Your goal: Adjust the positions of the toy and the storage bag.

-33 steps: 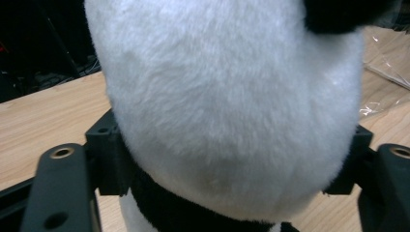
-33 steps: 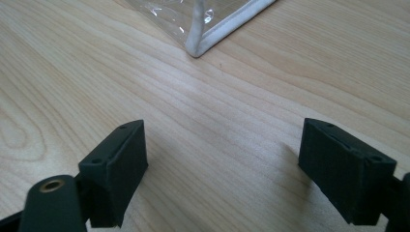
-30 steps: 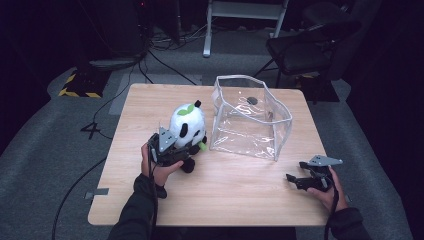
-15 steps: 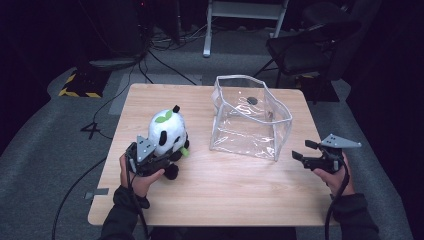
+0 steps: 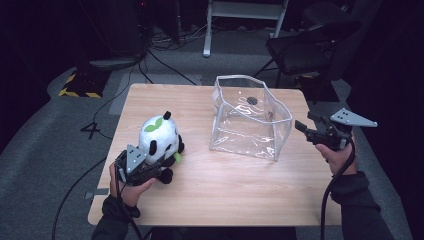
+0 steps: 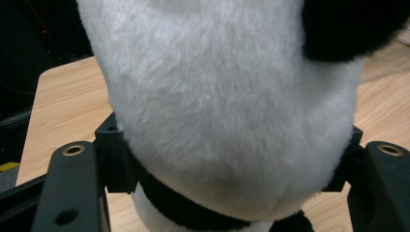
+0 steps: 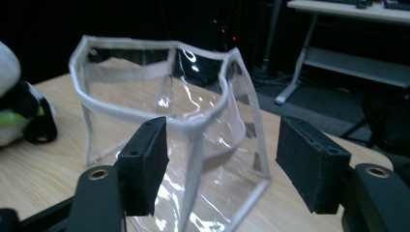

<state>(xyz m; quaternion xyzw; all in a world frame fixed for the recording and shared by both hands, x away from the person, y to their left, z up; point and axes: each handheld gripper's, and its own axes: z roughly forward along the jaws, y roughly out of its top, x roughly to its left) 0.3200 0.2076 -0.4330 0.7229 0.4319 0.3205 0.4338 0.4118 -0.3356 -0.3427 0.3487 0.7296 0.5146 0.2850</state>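
A white and black plush panda (image 5: pixel 159 140) with a green leaf on its head sits at the left of the wooden table (image 5: pixel 230 195). My left gripper (image 5: pixel 146 169) is shut on the panda from behind; its white body (image 6: pixel 227 96) presses between the two black jaws. A clear plastic bag (image 5: pixel 248 117) with a white rim stands open at the table's middle right. My right gripper (image 5: pixel 306 126) is open, raised just off the bag's right side, and its pads (image 7: pixel 309 166) frame the bag's near corner (image 7: pixel 193 130).
A black chair (image 5: pixel 310 45) stands beyond the table's far right corner. A white desk frame (image 5: pixel 245 20) and cables lie on the grey floor behind. Yellow and black tape (image 5: pixel 77 90) marks the floor at the left.
My left gripper has pulled the panda left and toward the table's near edge. My right gripper has risen and moved up beside the bag's right side.
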